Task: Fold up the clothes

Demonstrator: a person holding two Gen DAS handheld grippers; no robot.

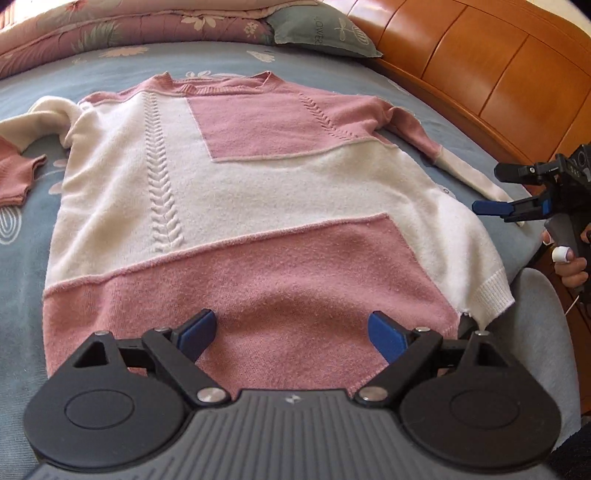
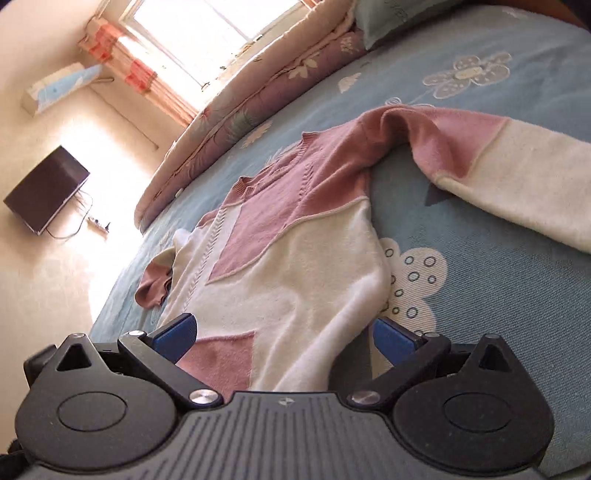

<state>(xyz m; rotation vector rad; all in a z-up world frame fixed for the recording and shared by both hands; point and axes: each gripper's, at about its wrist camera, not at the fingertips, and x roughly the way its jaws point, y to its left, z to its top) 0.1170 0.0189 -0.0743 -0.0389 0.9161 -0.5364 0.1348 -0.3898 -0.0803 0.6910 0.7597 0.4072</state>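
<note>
Spread left gripper and right gripper are held over flat pink-and-cream knit sweater; bunching risked if single layer is pinched.

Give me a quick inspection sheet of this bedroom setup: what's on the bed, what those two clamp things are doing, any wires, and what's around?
Surface: bed sheet, blue with white flower prints.
Job's things: pink and white sweater lying flat and unfolded, front up, both sleeves spread out to the sides.
Clutter: folded floral quilt and grey-green pillow at the far end of the bed.
Grippers: left hand-held gripper open above the sweater's hem; right hand-held gripper open at the sweater's side edge; neither holds cloth.
Cables: thin wires hang below the wall screen.
Surroundings: wooden headboard, window with curtains, air conditioner.
</note>
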